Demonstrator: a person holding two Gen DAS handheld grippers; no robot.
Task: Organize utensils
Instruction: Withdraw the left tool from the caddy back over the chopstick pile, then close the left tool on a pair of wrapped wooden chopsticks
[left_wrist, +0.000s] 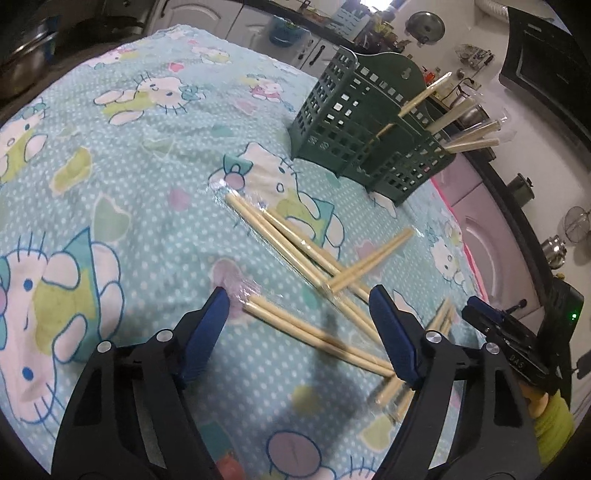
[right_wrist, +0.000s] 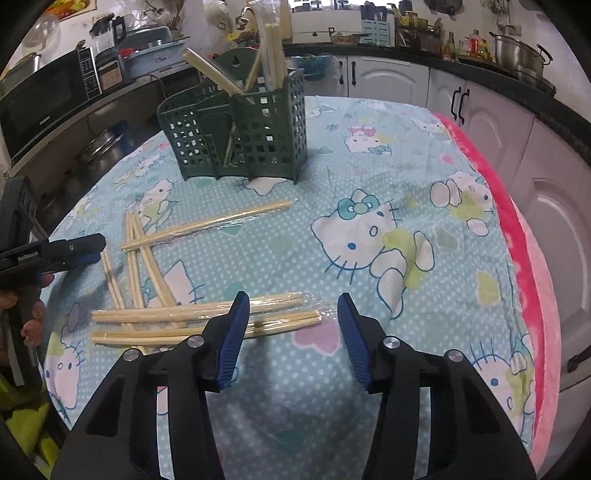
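Several chopsticks already upright in green holder at table's far end. We count about five wrapped pairs left loose on tablecloth. Left gripper wide open over nearest pair; right gripper half open, empty.

A microwave sits beside a blender.
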